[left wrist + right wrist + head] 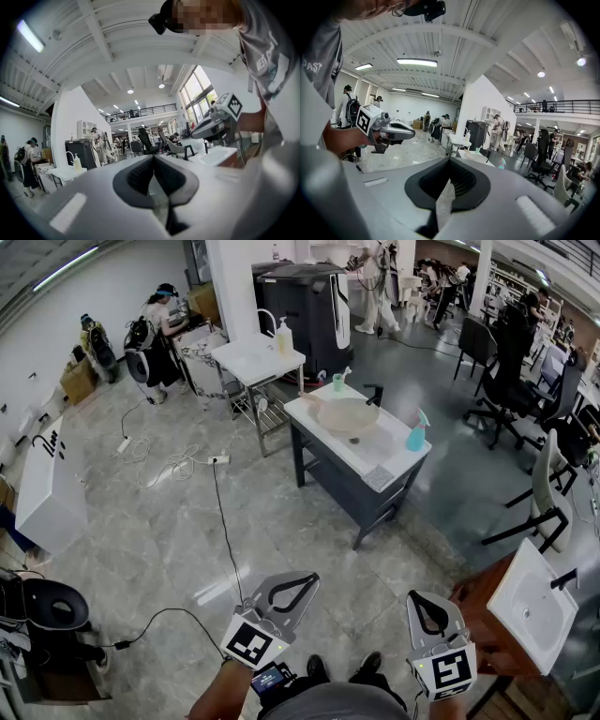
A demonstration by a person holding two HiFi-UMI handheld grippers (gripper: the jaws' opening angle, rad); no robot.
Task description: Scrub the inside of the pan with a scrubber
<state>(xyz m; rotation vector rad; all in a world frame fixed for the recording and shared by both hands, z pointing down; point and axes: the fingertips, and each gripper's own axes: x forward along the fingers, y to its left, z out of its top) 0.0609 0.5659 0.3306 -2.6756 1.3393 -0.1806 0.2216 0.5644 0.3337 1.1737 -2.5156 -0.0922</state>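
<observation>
Left gripper (311, 578) level, jaws together, empty; right gripper (418, 596) tilted slightly down, jaws together, empty.

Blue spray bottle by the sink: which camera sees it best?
The head view: the blue spray bottle stands whole on the sink stand's corner. The right gripper view shows it as a tiny speck; the left gripper view doesn't show it.

Grey shirt (318, 82), left edge of right gripper view: white letters "PAST" readable. Other print illegible.
</observation>
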